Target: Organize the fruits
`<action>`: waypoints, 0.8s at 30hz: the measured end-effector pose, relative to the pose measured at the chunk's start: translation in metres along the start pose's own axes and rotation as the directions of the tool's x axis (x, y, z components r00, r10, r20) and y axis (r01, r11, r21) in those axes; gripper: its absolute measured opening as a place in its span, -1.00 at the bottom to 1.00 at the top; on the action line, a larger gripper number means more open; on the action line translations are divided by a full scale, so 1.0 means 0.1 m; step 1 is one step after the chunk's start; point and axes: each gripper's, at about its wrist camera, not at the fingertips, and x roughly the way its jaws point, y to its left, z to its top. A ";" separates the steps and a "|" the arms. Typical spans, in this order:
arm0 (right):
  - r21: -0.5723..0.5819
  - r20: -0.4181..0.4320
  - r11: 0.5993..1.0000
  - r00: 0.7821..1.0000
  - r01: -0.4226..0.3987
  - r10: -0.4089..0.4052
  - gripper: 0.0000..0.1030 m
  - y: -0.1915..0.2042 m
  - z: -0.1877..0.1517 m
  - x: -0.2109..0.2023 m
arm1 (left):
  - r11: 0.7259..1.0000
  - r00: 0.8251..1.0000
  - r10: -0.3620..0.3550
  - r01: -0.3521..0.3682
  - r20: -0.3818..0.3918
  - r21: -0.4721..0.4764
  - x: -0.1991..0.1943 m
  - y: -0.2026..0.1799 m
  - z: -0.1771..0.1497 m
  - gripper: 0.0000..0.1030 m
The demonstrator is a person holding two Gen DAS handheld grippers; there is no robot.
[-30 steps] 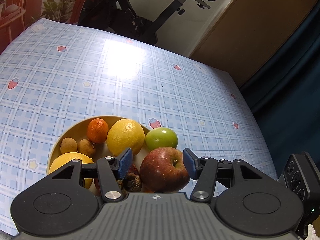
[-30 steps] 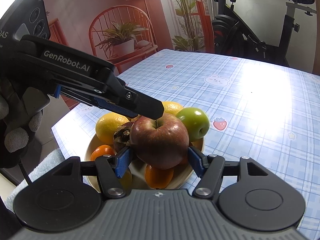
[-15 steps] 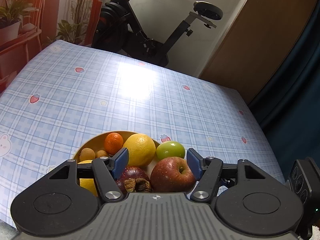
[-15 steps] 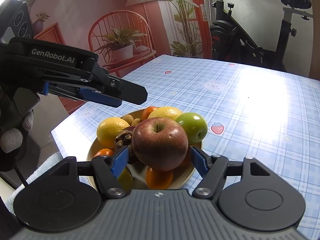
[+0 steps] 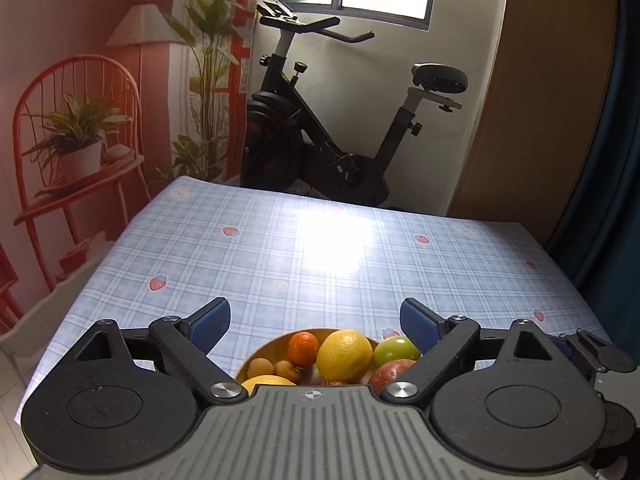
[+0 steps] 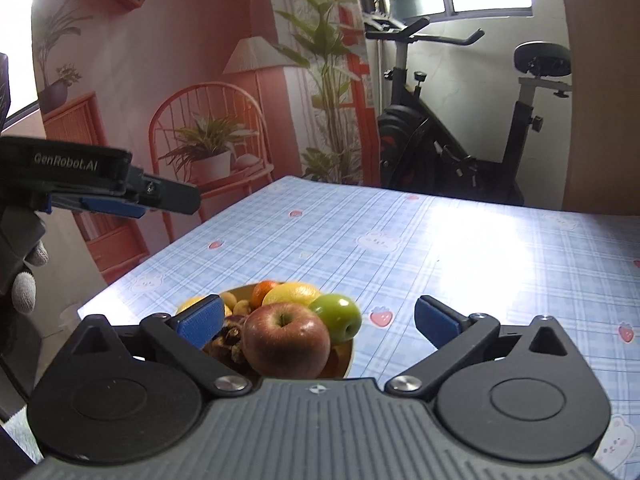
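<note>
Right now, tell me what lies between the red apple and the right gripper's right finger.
Only the green apple, touching the red apple on its right. From it to the right gripper's finger, bare tablecloth shows in the right wrist view.

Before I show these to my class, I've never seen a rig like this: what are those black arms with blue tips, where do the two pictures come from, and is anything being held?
No robot here: a person holds a two-finger tool in each hand, each with a camera looking along its fingers. One picture comes from the left tool, the other from the right tool. Both have just been opening; nothing is between the pads. On the plaid tablecloth sits a yellow bowl with a red apple, green apple, lemons and a mandarin.
</note>
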 end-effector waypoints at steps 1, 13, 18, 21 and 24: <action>0.008 0.010 1.000 1.000 0.028 -0.029 1.00 0.01 0.04 -0.04 | 1.000 1.000 0.013 -0.013 0.007 0.008 -0.04 -0.02 0.02 0.81; 0.072 0.145 0.980 0.970 0.187 -0.196 1.00 0.17 0.42 -0.63 | 0.993 0.983 0.093 -0.103 0.156 0.063 -0.64 -0.16 0.17 0.83; 0.078 0.145 0.976 0.966 0.205 -0.215 1.00 0.21 0.50 -0.72 | 0.992 0.982 0.089 -0.102 0.167 0.070 -0.75 -0.19 0.19 0.83; 0.066 0.142 0.971 0.961 0.230 -0.237 1.00 0.24 0.52 -0.77 | 0.991 0.978 0.095 -0.110 0.187 0.073 -0.81 -0.22 0.18 0.84; 0.062 0.138 0.967 0.957 0.248 -0.255 1.00 0.26 0.54 -0.81 | 0.988 0.975 0.116 -0.132 0.192 0.077 -0.82 -0.23 0.19 0.88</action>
